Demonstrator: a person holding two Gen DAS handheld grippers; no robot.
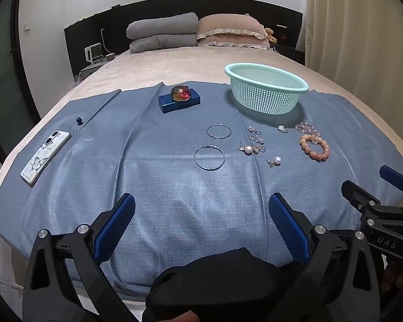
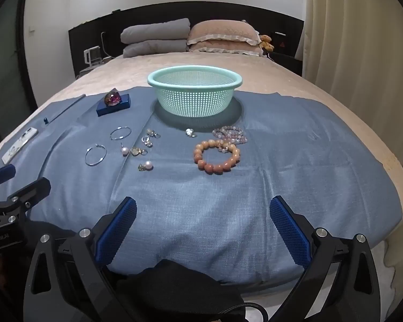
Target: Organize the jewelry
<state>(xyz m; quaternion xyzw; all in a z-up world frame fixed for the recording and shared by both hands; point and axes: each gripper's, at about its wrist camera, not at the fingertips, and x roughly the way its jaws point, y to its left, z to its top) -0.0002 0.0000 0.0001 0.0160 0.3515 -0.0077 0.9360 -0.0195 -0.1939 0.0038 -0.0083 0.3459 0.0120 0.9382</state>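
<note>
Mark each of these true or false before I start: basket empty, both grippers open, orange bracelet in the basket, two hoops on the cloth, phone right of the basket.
1. The basket is empty. True.
2. The left gripper and right gripper are open. True; nothing lies between the jaws.
3. The orange bracelet is in the basket. False; it lies on the cloth in front of it.
4. Two hoops lie on the cloth. True.
5. The phone is right of the basket. False; far left.

Both wrist cameras looking down at an angle from the foot of the bed (image 1: 174, 64), left view sitting further left, both sharing the blue cloth (image 2: 228, 193), basket (image 1: 266, 88) and headboard (image 2: 174, 13)
</note>
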